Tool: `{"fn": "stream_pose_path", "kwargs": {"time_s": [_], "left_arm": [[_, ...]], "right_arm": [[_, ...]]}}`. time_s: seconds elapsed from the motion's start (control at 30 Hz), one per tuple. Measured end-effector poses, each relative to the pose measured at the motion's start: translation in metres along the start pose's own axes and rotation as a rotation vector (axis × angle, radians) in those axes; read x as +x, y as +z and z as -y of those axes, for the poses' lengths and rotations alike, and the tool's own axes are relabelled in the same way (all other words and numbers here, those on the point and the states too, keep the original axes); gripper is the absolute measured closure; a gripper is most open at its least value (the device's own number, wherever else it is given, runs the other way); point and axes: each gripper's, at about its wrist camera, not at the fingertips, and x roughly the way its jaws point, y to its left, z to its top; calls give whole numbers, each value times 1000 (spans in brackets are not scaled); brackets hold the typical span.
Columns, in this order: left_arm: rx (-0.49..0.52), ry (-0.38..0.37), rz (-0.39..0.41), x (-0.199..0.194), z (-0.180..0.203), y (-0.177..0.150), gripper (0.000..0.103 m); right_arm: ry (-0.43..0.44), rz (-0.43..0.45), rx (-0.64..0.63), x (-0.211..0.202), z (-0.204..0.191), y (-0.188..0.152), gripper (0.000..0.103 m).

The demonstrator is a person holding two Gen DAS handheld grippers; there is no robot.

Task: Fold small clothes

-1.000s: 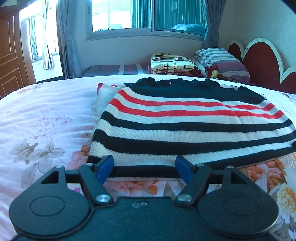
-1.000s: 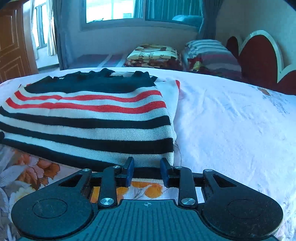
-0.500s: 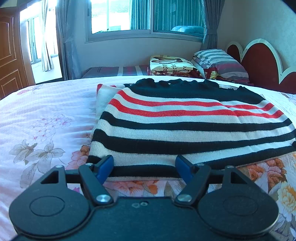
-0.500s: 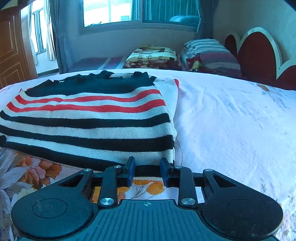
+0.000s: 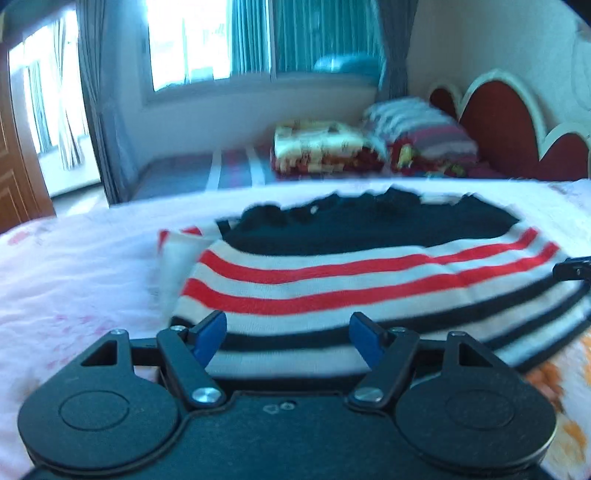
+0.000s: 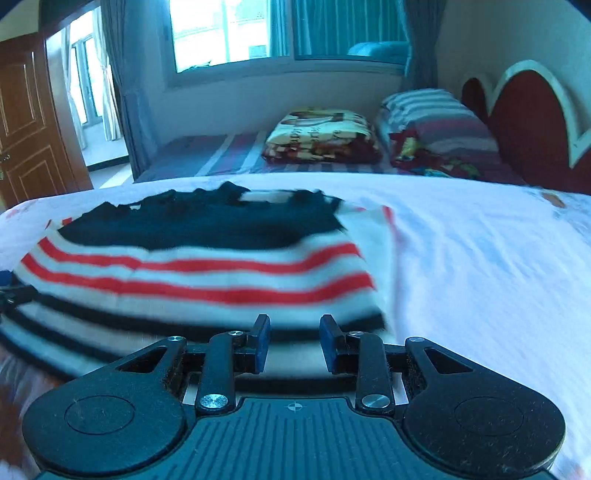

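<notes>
Bottom centre, the left gripper (image 5: pixel 288 328) stands with its blue-padded jaws wide and the right gripper (image 6: pixel 294 328) with a narrower gap. Both are parted at the near hem of the striped sweater (image 5: pixel 369 273), pinching nothing that shows. The soft, limp knit lies mid-frame on the smooth floral bedsheet (image 5: pixel 74 266). Catching only one layer, or the sheet too, would likely skew the fold. Beyond are plump pillows (image 5: pixel 424 144) and a scalloped headboard (image 5: pixel 498 122).

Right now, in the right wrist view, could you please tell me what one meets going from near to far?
right gripper → striped sweater → white bedsheet → patterned folded blanket → window
</notes>
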Motion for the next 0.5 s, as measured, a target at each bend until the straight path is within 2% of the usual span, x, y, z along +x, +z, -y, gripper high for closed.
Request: {"fn": "stream_pose_path", "kwargs": {"time_s": [0.07,0.27,0.33,0.4,0.5], "left_arm": [[-30,8,-44,22,-9,-2,28],[9,6,-47,22,-16,-3,28],[-19,32,-37,8,-18,-3,30],[-68,51,20,-21,-27,-10,30],[-236,49,43,-65,-48,-37,30]], "right_arm": [[-41,-14,-23,16,4,-1,73],[-48,-42,-90,16,2,4,73],[-49,9,-66,-1,6,5,73],[-32,37,-49,-20,10,1,73],[13,50,-28,-43,10,-8,73]]}}
